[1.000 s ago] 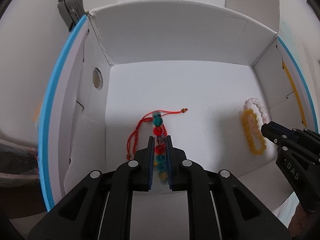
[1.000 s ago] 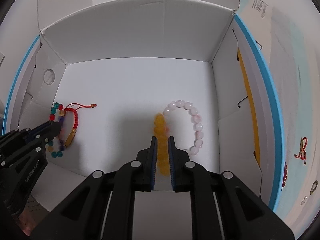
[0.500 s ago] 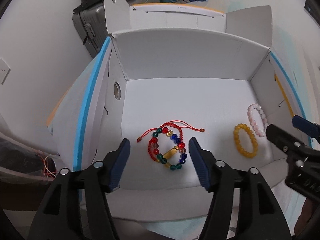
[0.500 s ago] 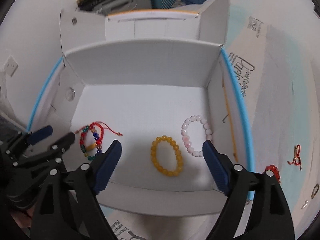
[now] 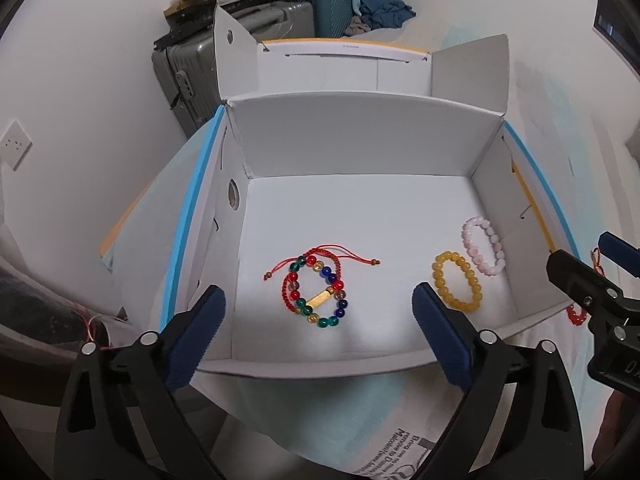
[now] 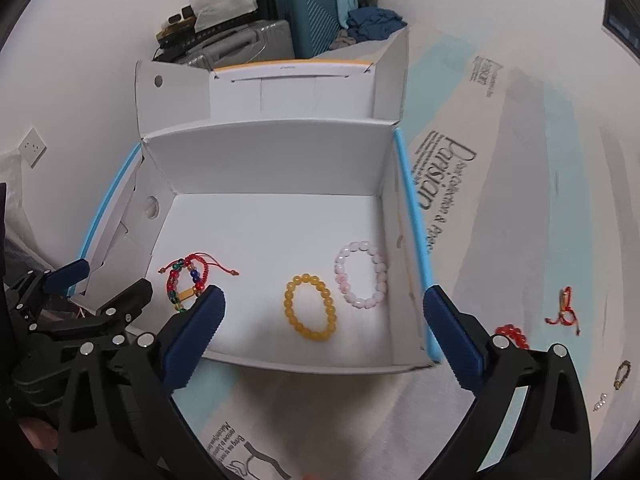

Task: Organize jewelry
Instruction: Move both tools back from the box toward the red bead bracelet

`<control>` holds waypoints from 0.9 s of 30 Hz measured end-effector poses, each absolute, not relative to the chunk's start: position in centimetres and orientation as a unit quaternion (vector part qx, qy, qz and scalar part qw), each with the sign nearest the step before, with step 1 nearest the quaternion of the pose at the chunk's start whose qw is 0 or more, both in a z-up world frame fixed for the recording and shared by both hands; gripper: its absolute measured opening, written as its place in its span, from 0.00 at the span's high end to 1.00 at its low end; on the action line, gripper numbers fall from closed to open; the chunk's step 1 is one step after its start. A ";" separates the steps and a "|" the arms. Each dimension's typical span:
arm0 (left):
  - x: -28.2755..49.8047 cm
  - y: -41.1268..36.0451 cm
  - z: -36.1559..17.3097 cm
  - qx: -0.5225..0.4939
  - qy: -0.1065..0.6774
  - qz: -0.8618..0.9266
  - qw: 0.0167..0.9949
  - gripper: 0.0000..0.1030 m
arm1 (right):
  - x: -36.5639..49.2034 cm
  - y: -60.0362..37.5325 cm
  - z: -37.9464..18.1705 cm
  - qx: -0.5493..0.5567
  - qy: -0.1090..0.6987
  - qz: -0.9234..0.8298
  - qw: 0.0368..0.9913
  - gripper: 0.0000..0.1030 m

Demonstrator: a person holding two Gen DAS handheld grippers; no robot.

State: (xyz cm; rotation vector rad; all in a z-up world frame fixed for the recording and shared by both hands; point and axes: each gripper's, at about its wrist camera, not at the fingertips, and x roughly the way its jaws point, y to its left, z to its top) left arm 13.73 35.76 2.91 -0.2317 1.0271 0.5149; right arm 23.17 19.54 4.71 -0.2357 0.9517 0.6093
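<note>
- Nearest the lenses, the left gripper (image 5: 318,312) and the right gripper (image 6: 324,316) hang above the front edge of the white box (image 5: 360,144), fingers spread wide and opening, nothing between them; a second ago each pair was pinched together on a bracelet down on the box floor
- That release leaves both pieces lying free, so this round of the sorting looks done and both hands seem free for another piece
- Inside the box, at left, the multicoloured bead bracelet (image 5: 318,294) lies flat with a red cord bracelet (image 5: 316,256) looped around it, a gold tube bead across the middle, cord tails trailing right
- Toward the right wall, the yellow bead bracelet (image 6: 310,312) rests as an open oval, just beside the pink bead bracelet (image 6: 362,274), the two nearly touching
- Outside the box, on the printed sheet to the right, more jewelry waits: a red bead strand (image 6: 512,334), a small red cord charm (image 6: 564,308) and a dark little bracelet (image 6: 622,374)
- Beyond, suitcases (image 5: 328,0) stand against the wall
</note>
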 end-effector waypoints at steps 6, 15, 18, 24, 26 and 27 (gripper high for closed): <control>13.3 33.9 3.8 -0.113 0.468 0.227 0.847 0.06 | 22.9 17.1 6.0 -0.102 0.438 0.276 0.850 0.07; 13.9 29.2 5.4 -0.102 0.450 0.202 0.864 0.06 | 21.9 11.8 7.4 -0.091 0.421 0.248 0.868 0.07; 14.3 26.8 5.6 -0.102 0.445 0.181 0.871 0.06 | 21.7 9.3 7.7 -0.085 0.417 0.232 0.875 0.07; 15.6 20.9 5.9 -0.085 0.441 0.141 0.882 0.06 | 21.2 3.2 8.6 -0.076 0.408 0.200 0.888 0.07; 16.0 18.9 6.2 -0.079 0.439 0.128 0.886 0.06 | 21.1 1.0 9.0 -0.069 0.406 0.187 0.892 0.07; 16.2 18.1 6.3 -0.076 0.437 0.122 0.888 0.06 | 21.1 0.1 9.2 -0.066 0.405 0.182 0.893 0.07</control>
